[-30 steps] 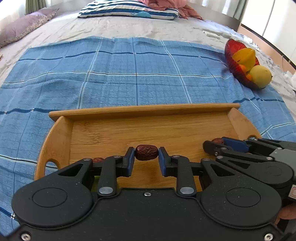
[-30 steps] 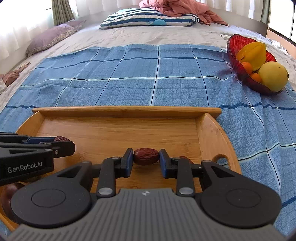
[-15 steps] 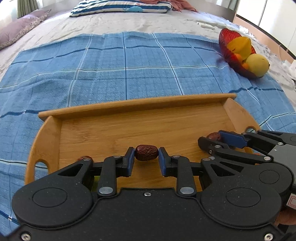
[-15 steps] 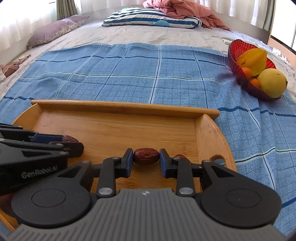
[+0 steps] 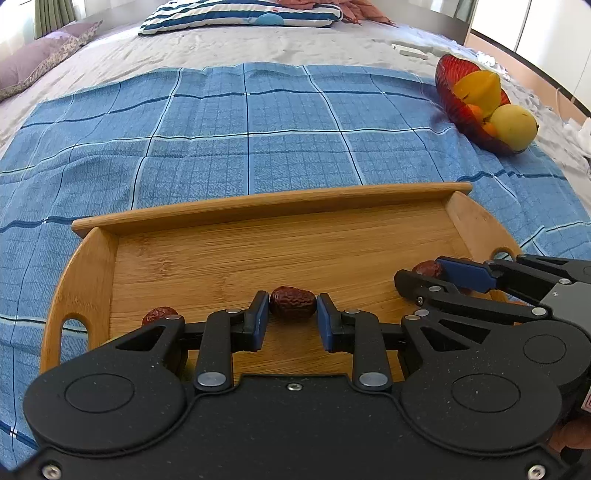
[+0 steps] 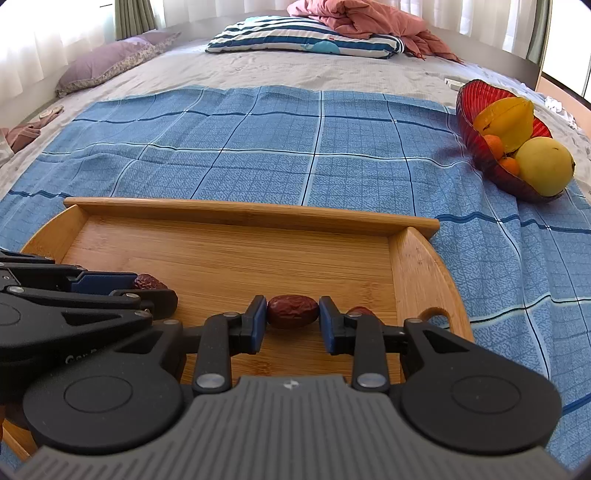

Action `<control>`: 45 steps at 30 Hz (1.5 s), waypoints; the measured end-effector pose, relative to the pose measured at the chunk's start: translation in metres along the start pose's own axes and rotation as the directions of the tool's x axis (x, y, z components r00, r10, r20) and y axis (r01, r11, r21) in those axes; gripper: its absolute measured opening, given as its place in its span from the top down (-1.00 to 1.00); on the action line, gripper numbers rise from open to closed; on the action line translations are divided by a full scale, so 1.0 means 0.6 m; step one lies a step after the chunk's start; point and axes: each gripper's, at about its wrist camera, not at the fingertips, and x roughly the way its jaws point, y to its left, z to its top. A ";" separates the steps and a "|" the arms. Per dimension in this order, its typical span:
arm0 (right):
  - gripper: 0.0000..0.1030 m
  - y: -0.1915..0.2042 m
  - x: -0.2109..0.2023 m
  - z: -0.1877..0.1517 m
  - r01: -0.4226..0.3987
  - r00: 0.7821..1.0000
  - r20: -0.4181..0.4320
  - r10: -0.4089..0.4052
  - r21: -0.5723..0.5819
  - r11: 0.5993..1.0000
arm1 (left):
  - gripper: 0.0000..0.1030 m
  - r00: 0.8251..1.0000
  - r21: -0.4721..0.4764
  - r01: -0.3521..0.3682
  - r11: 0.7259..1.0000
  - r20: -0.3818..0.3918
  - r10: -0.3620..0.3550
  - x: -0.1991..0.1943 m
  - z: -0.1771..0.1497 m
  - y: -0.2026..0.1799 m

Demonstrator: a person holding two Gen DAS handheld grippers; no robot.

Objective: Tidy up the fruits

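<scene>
I hold the left gripper (image 5: 291, 314) over the near part of the wooden tray (image 5: 269, 206), its blue pads pinching a wrinkled red date (image 5: 292, 303) end to end. A second date (image 5: 159, 314) lies on the tray floor just beside the left finger, partly hidden behind it. The right gripper (image 6: 292, 316) sits beside it over the same tray, toward the tray's right end, with another date (image 6: 293, 311) between its pads; its jaws have just been opening a little, and the date still spans the gap so closely that I cannot tell whether the pads still press on it. Part of one more date (image 6: 360, 311) shows behind the right finger of that gripper. In each wrist view the other gripper enters from the side with its date visible at the fingertips. The tray rests on a blue checked cloth (image 6: 295, 147) spread over the bed (image 6: 295, 74). Farther back on the right, at the cloth's edge, a red bowl (image 6: 471, 129) holds a starfruit (image 6: 508, 120), a round yellow fruit (image 6: 545, 170) and small orange fruits (image 6: 494, 144). At the head of the bed lie a striped pillow (image 6: 303, 40), a purple pillow (image 6: 110, 62) and a bundled pink blanket (image 6: 362, 20).
</scene>
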 end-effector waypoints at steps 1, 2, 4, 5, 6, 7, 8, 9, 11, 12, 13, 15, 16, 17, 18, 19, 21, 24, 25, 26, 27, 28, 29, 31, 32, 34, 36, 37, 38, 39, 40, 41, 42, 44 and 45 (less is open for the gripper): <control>0.22 0.000 0.000 0.000 0.000 1.000 0.000 0.000 -0.001 1.000 | 0.48 1.000 0.001 -0.002 1.000 0.001 0.002 0.000 0.000 -0.001; 0.21 0.000 0.000 0.000 0.000 1.000 0.000 0.000 -0.001 1.000 | 0.48 1.000 0.003 -0.004 1.000 0.002 0.004 0.000 -0.001 -0.001; 0.16 0.000 0.000 0.000 0.000 1.000 0.000 0.000 -0.001 1.000 | 0.48 1.000 0.002 -0.004 1.000 0.003 0.004 0.000 -0.001 -0.001; 0.15 0.000 0.000 0.000 0.000 1.000 0.001 0.000 0.001 1.000 | 0.48 1.000 0.001 -0.004 1.000 0.004 0.004 0.000 -0.001 -0.001; 0.14 0.000 -0.001 0.000 -0.001 1.000 0.001 0.001 0.002 1.000 | 0.48 1.000 0.000 -0.003 1.000 0.004 0.003 0.000 -0.001 -0.001; 0.09 0.000 -0.001 0.000 -0.002 1.000 0.002 0.002 0.003 1.000 | 0.48 1.000 0.000 -0.002 1.000 0.005 0.002 0.000 -0.001 -0.001; 0.09 -0.001 -0.001 0.000 -0.003 1.000 0.002 0.003 0.004 1.000 | 0.48 1.000 0.000 -0.002 1.000 0.005 0.002 -0.001 -0.001 -0.001; 0.09 -0.001 -0.001 -0.001 -0.003 1.000 0.003 0.003 0.006 1.000 | 0.48 1.000 0.001 -0.002 1.000 0.006 0.002 -0.001 -0.001 -0.001; 0.08 -0.001 -0.001 -0.001 -0.004 1.000 0.005 0.004 0.009 1.000 | 0.47 1.000 0.003 -0.003 1.000 0.007 0.003 -0.001 -0.002 0.000; 0.08 -0.001 -0.001 -0.001 -0.006 1.000 0.006 0.006 0.010 1.000 | 0.44 1.000 0.006 -0.005 1.000 0.009 0.005 -0.001 -0.002 0.000; 0.08 -0.003 -0.002 -0.001 -0.007 1.000 0.006 0.007 0.012 1.000 | 0.40 1.000 0.010 -0.009 1.000 0.010 0.009 -0.001 -0.002 -0.001; 0.07 -0.004 -0.002 -0.001 -0.009 1.000 0.007 0.009 0.016 1.000 | 0.31 1.000 0.023 -0.025 0.999 0.016 0.025 -0.002 -0.003 -0.002; 0.07 -0.005 -0.003 -0.001 -0.010 1.000 0.008 0.010 0.018 1.000 | 0.27 0.999 0.027 -0.030 0.999 0.018 0.029 -0.002 -0.004 -0.002; 0.06 -0.006 -0.004 -0.002 -0.012 1.000 0.008 0.012 0.022 1.000 | 0.25 0.999 0.029 -0.030 0.999 0.017 0.029 -0.002 -0.005 -0.002; 0.06 -0.007 -0.004 -0.002 -0.014 1.000 0.009 0.014 0.025 1.000 | 0.23 1.000 0.025 -0.026 0.999 0.017 0.025 -0.003 -0.005 0.000; 0.04 -0.008 -0.005 -0.002 -0.016 1.000 0.012 0.016 0.029 0.999 | 0.21 1.000 0.022 -0.023 0.999 0.020 0.023 -0.004 -0.006 0.001; 0.03 -0.008 -0.008 -0.002 -0.021 1.000 0.016 0.020 0.036 0.999 | 0.18 0.999 0.020 -0.023 1.000 0.024 0.023 -0.007 -0.007 0.003; -0.04 -0.007 -0.014 -0.002 -0.017 0.999 0.029 0.016 0.036 0.999 | 0.05 0.999 0.025 -0.033 0.999 0.039 0.032 -0.013 -0.009 0.005; -0.04 -0.006 -0.016 -0.001 -0.013 0.999 0.034 0.012 0.034 0.999 | 0.02 0.998 0.024 -0.037 0.999 0.044 0.036 -0.015 -0.009 0.006; -0.05 -0.005 -0.018 0.000 -0.012 0.999 0.037 0.011 0.034 0.999 | 0.00 0.998 0.021 -0.039 0.999 0.049 0.037 -0.018 -0.009 0.008; -0.06 -0.006 -0.020 0.000 -0.014 0.999 0.041 0.012 0.038 0.999 | -0.03 0.998 0.017 -0.038 0.999 0.052 0.037 -0.020 -0.009 0.010; -0.07 -0.006 -0.023 0.001 -0.018 0.999 0.044 0.016 0.043 0.999 | -0.08 0.998 0.013 -0.039 0.999 0.055 0.038 -0.023 -0.009 0.012; -0.09 -0.007 -0.025 0.001 -0.021 0.999 0.049 0.019 0.049 0.999 | -0.11 0.998 0.009 -0.040 0.999 0.059 0.039 -0.025 -0.009 0.014; -0.13 -0.007 -0.030 0.001 -0.021 0.998 0.058 0.018 0.053 0.998 | -0.22 0.996 0.006 -0.046 0.999 0.070 0.046 -0.032 -0.011 0.018; -0.16 -0.007 -0.034 0.000 -0.018 0.998 0.066 0.015 0.052 0.998 | -0.23 0.996 0.005 -0.048 0.999 0.077 0.048 -0.035 -0.012 0.020; -0.20 -0.007 -0.042 -0.001 -0.015 0.997 0.081 0.012 0.045 0.999 | -0.38 0.995 0.006 -0.052 0.999 0.090 0.052 -0.043 -0.014 0.022; -0.25 -0.007 -0.050 -0.002 -0.006 0.995 0.096 0.002 0.039 0.999 | -0.51 0.992 0.003 -0.057 0.998 0.109 0.056 -0.052 -0.018 0.026; -0.29 -0.007 -0.053 -0.002 -0.002 0.995 0.103 -0.002 0.038 0.999 | -0.61 0.992 0.002 -0.060 0.998 0.114 0.060 -0.055 -0.019 0.027; -0.34 -0.007 -0.057 -0.002 0.003 0.994 0.111 -0.008 0.038 0.999 | -0.64 0.991 -0.003 -0.065 0.998 0.121 0.065 -0.059 -0.020 0.029; -0.38 -0.008 -0.061 -0.002 0.008 0.993 0.120 -0.013 0.039 0.999 | -0.66 0.990 -0.007 -0.064 0.998 0.127 0.065 -0.063 -0.021 0.031; -0.44 -0.010 -0.065 -0.003 0.010 0.992 0.129 -0.015 0.042 0.999 | -0.68 0.989 -0.010 -0.060 0.998 0.132 0.061 -0.067 -0.022 0.034; -0.50 -0.011 -0.070 -0.004 0.012 0.990 0.138 -0.018 0.044 0.999 | -0.69 0.989 -0.013 -0.057 0.998 0.135 0.059 -0.070 -0.024 0.036; -0.53 -0.011 -0.072 -0.004 0.016 0.989 0.145 -0.022 0.046 0.999 | -0.73 0.988 -0.016 -0.057 0.998 0.140 0.059 -0.074 -0.025 0.038; -0.63 -0.012 -0.079 -0.006 0.022 0.987 0.159 -0.029 0.048 0.999 | -0.78 0.986 -0.015 -0.064 0.998 0.153 0.066 -0.081 -0.029 0.040; -0.65 -0.013 -0.082 -0.007 0.023 0.986 0.166 -0.031 0.051 0.998 | -0.81 0.985 -0.013 -0.069 0.998 0.159 0.070 -0.084 -0.031 0.040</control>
